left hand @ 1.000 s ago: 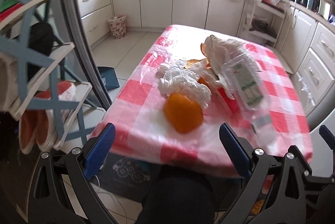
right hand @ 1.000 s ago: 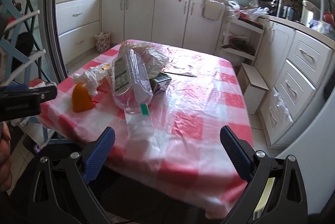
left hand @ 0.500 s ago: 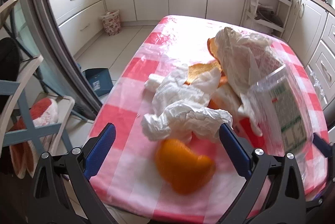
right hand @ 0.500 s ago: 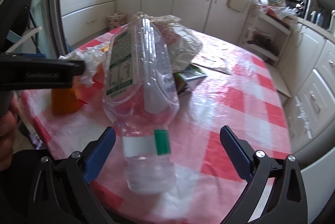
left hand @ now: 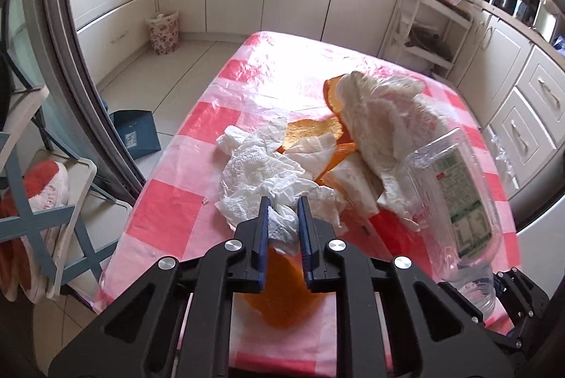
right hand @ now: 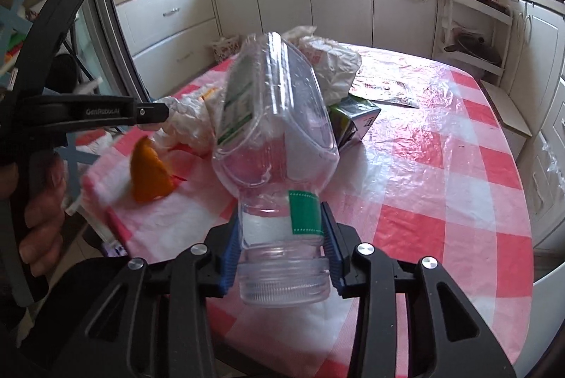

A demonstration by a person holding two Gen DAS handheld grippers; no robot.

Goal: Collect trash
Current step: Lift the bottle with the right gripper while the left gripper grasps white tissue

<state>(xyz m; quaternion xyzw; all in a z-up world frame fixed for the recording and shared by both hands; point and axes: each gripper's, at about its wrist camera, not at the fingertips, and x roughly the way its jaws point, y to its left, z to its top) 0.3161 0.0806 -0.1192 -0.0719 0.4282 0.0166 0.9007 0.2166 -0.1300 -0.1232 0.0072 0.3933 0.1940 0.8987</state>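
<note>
Both claws closed — left claw (left hand: 283, 225) on tissue (left hand: 268, 187), right claw (right hand: 281, 239) on bottle (right hand: 275, 130).

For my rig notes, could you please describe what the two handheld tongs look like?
Both tongs, left and right, have matte black angular linkage frames with silver round pivot bolts and flat blue ribbed finger pads. The left one's side, seen from the right wrist camera, carries white "GenRobot.AI" lettering. No cables or sleeves show.

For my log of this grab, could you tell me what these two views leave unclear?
- Left wrist view: how much crumpled tissue the left gripper pinches; its fingers cover the contact.
- Left wrist view: the orange peel is half covered by the gripper body.
- Right wrist view: the carton sits partly behind the plastic bottle in the right gripper; print too small.
</note>
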